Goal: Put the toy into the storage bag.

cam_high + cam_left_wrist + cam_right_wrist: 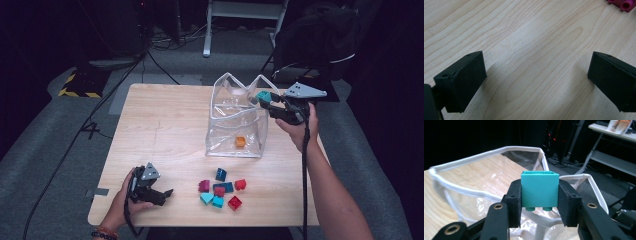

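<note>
1 teal brick, clamped in the right gripper above the floppy clear bag (left gripper gaping idle), could clip the rim and fall outside.

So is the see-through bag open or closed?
Open: the clear bag's white rim gapes wide, an orange block lies inside.

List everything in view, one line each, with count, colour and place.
Clear plastic bag with white rim: one, standing open, table's far right.
Orange toy brick: one, inside bag.
Teal toy brick: one, in right gripper at bag's rim.
Loose toy bricks: about seven, red, magenta, teal, blue, near edge.
Light wooden table: one.
Left gripper: black, jaws open, on table.
Right gripper: black, clamping brick.
</note>
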A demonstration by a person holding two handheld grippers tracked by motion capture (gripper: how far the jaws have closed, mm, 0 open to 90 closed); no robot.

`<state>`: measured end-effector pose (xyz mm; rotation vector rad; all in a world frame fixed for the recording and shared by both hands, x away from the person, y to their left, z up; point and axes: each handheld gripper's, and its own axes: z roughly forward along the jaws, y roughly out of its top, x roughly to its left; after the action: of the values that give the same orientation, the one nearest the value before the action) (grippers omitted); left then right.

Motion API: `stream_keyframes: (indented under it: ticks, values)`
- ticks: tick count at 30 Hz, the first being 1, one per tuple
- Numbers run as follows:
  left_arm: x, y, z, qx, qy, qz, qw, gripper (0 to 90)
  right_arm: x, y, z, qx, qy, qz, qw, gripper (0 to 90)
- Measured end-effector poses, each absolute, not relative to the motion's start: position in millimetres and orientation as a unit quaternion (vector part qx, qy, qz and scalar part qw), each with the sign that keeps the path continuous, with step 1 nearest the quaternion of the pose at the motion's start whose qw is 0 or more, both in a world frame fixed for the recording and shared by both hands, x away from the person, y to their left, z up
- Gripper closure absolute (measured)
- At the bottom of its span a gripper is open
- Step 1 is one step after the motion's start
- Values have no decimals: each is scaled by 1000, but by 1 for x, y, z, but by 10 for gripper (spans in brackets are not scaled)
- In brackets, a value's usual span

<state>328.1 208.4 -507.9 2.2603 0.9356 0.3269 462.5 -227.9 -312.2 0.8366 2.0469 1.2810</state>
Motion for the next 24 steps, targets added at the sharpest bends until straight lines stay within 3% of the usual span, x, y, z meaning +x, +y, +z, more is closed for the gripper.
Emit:
stream_keyframes:
  ticks: [13,24]
  values:
    - [328,208,-508,864,359,126,331,21,482,-227,-320,346,763,464,289,588]
    - [328,209,-508,864,358,128,330,21,482,-222,-321,349,760,463,294,519]
